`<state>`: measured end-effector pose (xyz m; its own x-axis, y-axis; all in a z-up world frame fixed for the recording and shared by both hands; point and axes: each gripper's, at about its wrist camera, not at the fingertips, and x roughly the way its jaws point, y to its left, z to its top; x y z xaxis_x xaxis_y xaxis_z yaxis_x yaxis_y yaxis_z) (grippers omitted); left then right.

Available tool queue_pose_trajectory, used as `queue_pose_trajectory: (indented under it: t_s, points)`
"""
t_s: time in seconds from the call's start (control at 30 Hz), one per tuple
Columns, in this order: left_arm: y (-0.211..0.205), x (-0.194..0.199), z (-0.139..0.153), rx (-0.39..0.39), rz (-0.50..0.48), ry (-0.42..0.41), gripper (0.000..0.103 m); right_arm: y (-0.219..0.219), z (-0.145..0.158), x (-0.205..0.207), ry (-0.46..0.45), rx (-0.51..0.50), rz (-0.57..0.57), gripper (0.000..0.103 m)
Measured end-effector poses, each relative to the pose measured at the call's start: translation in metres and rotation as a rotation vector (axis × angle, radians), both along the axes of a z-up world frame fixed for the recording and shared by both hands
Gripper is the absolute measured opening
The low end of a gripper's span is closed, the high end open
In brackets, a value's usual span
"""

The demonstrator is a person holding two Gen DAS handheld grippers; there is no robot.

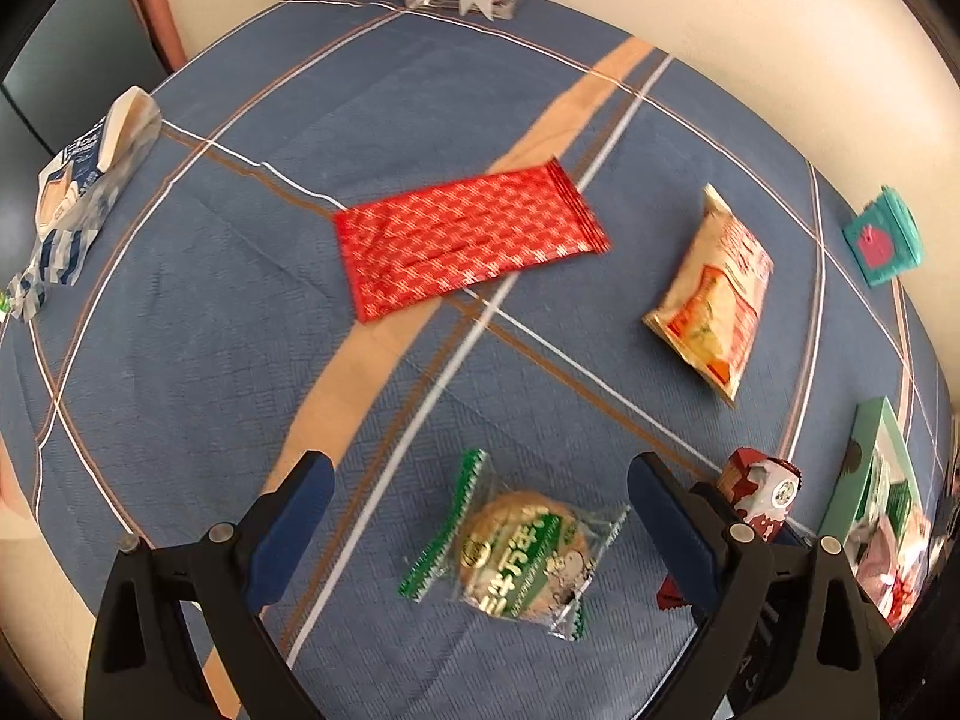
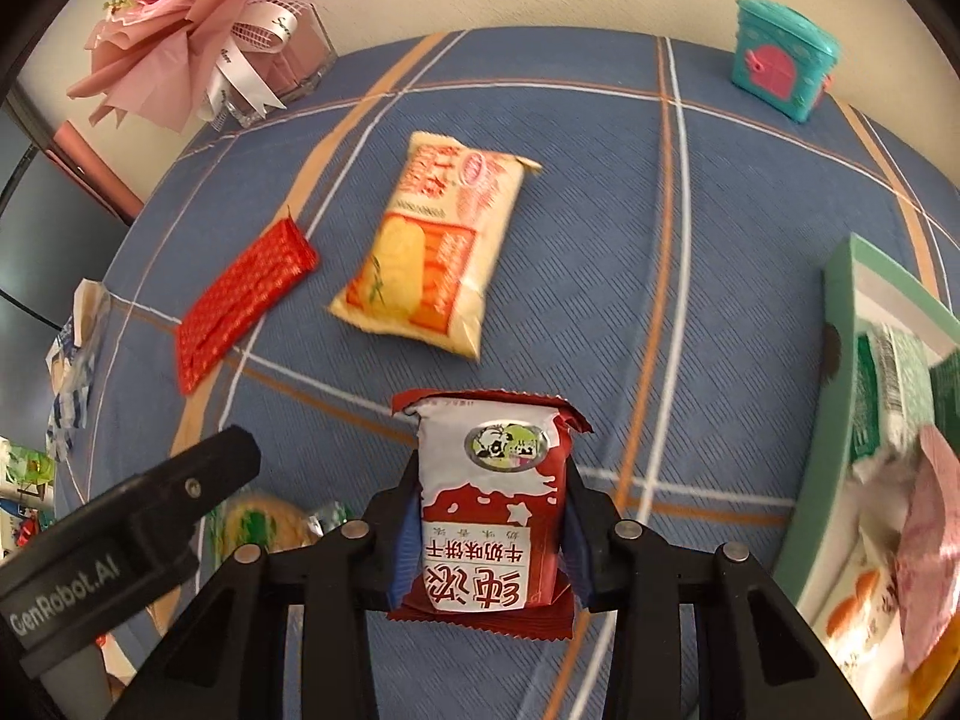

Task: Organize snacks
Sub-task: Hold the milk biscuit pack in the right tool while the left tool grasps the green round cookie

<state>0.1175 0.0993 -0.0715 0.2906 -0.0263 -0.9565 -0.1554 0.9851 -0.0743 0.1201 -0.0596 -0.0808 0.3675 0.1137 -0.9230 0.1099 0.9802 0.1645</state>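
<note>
My right gripper (image 2: 489, 531) is shut on a red and white milk biscuit pack (image 2: 489, 504) and holds it above the blue cloth; the pack also shows in the left wrist view (image 1: 762, 492). My left gripper (image 1: 480, 510) is open, its fingers either side of a round cracker in a clear green wrapper (image 1: 516, 552), just above it. A red patterned packet (image 1: 462, 237) lies mid-table, and a yellow-orange snack bag (image 1: 714, 294) to its right. A green box (image 2: 852, 372) holding several snacks stands at the right.
A blue and white bag (image 1: 72, 192) lies at the table's left edge. A glass vase with a pink bouquet (image 2: 240, 42) stands at the back. A teal toy box (image 2: 780, 57) sits at the back right. The wall runs behind.
</note>
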Motion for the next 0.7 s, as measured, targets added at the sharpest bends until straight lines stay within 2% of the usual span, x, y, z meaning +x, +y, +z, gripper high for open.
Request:
queue_pose_trajectory:
  t_s: [0.17, 0.2, 0.7]
  points:
    - [-0.01, -0.006, -0.003, 0.002, -0.034, 0.011, 0.098, -0.003, 0.001, -0.015, 0.023, -0.008, -0.002, 0.042]
    - [-0.012, -0.007, -0.003, -0.038, -0.032, 0.043, 0.098, -0.004, 0.001, -0.018, 0.027, -0.01, -0.004, 0.042]
    - [-0.05, -0.014, -0.019, 0.048, -0.115, 0.08, 0.098, -0.015, 0.003, -0.055, 0.08, 0.016, -0.022, 0.042]
